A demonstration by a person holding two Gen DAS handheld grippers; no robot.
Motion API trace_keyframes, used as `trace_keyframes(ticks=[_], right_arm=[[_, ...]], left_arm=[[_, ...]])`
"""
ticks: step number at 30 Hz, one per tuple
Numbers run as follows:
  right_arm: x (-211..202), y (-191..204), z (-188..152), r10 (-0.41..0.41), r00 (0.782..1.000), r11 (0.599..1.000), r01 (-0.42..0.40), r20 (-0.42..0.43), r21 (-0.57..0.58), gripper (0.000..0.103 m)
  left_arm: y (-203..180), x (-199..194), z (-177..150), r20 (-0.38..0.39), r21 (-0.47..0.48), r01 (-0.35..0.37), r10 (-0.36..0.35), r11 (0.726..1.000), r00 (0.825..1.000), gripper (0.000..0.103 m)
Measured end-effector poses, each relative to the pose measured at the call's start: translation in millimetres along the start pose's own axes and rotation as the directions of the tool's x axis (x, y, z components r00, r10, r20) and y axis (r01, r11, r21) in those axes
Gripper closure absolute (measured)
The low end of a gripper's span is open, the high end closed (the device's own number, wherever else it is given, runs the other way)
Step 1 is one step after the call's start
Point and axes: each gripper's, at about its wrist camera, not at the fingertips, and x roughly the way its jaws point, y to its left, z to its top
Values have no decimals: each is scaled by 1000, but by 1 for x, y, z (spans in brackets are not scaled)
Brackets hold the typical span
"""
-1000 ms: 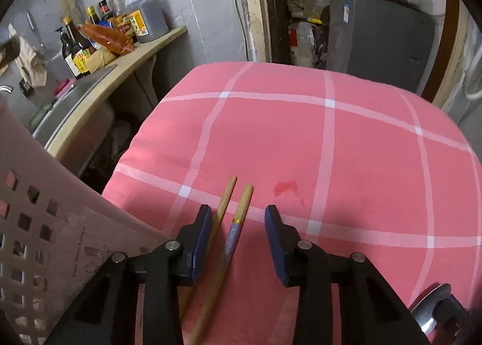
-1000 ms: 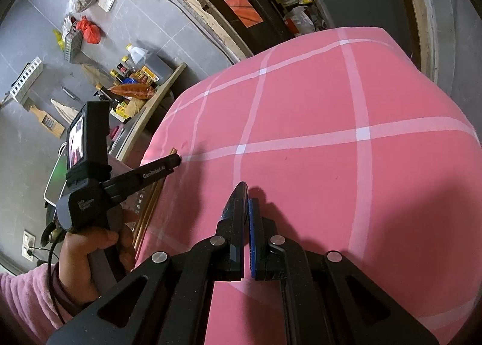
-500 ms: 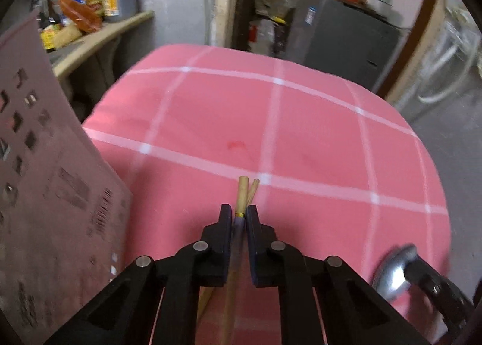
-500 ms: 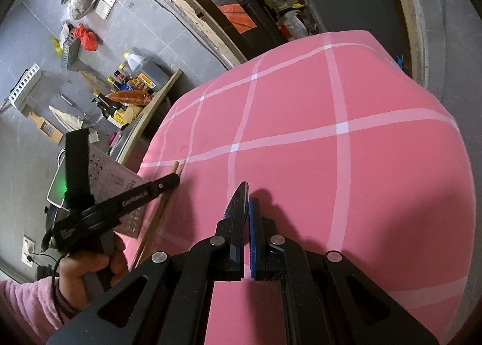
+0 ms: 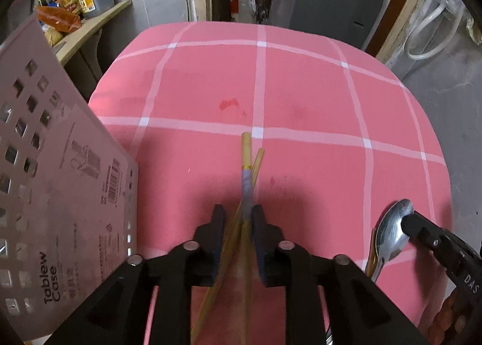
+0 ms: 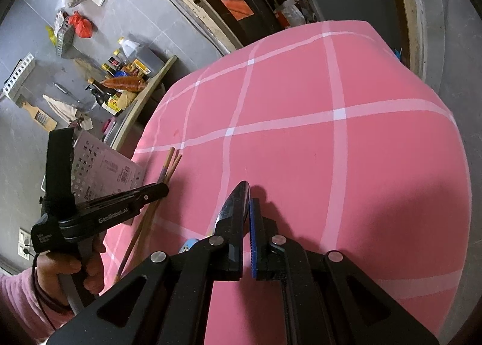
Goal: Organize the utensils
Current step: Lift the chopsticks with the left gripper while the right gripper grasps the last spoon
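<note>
My left gripper (image 5: 238, 218) is shut on a pair of wooden chopsticks (image 5: 246, 161), one with a blue-wrapped band. They point away over the pink checked tablecloth (image 5: 301, 98). In the right wrist view the chopsticks (image 6: 168, 164) stick out past the left gripper (image 6: 156, 191). My right gripper (image 6: 247, 203) is shut on a metal spoon (image 6: 233, 206), whose bowl stands out beyond the fingers. The spoon (image 5: 391, 230) also shows at the lower right of the left wrist view, held by the right gripper (image 5: 409, 221). A grey perforated tableware case (image 5: 54, 179) stands just left of my left gripper.
A counter (image 5: 90, 29) with bottles and jars runs beyond the table's left edge. A grey cabinet (image 5: 325, 4) stands behind the table. The tableware case (image 6: 102, 167) sits at the table's left edge in the right wrist view.
My left gripper closed on the two chopsticks and has swung right, so the case now fills the left side. My right gripper kept hold of the spoon and moved little.
</note>
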Motion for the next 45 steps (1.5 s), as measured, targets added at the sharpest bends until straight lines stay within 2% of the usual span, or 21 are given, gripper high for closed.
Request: trace_keyframes(ticks=[4,9,14,17,19,20,24,26,28,31,35,39,45], right_arm=[[2,-1,-2,4,1000,1000,-4,-21,11,99],[5,-4,-3,35,999,998,-33,-36,48,92],[5,0,-5,41,999,998,-40,-32,47,84],[7,4,-6,26,999,999,-25,-39,37,83],[9,6,-5,12,999,999,-11,-48,39,83],[10,7,-4,5,998,999,-3,-55,36,83],[16,9,0,-15,997,998,19,-78,55,84],[18,11,0,-44,996,997,48,-83,52,87],[20,13,0,-65,995,996,69,-80,56,95],[17,11,-3,-53,997,995,58,-62,81,99],[5,11,-10,-34,999,994,36,-13,108,101],[-17,20,-17,-45,997,993,39,56,108,101],[-57,48,-20,-112,979,993,105,169,47,101]], left_arm=[[2,1,1,-36,15,0,1,1000,999,81],[-1,3,8,-87,46,-20,24,999,996,81],[0,3,11,-148,52,1,7,999,989,81],[-2,3,10,-147,73,-4,15,997,989,81],[-3,3,10,-148,67,0,10,998,989,83],[-5,4,10,-148,66,2,8,998,989,91],[-6,4,12,-157,69,32,-21,997,987,95],[-7,4,12,-167,70,74,-61,995,984,96],[-7,5,13,-173,81,99,-84,992,981,96],[-6,3,10,-185,58,164,-150,985,971,96],[-7,-9,-2,-151,59,232,-221,971,963,96],[-14,-34,-13,-71,98,291,-285,952,956,96],[-9,-74,-12,42,156,333,-343,930,938,96]])
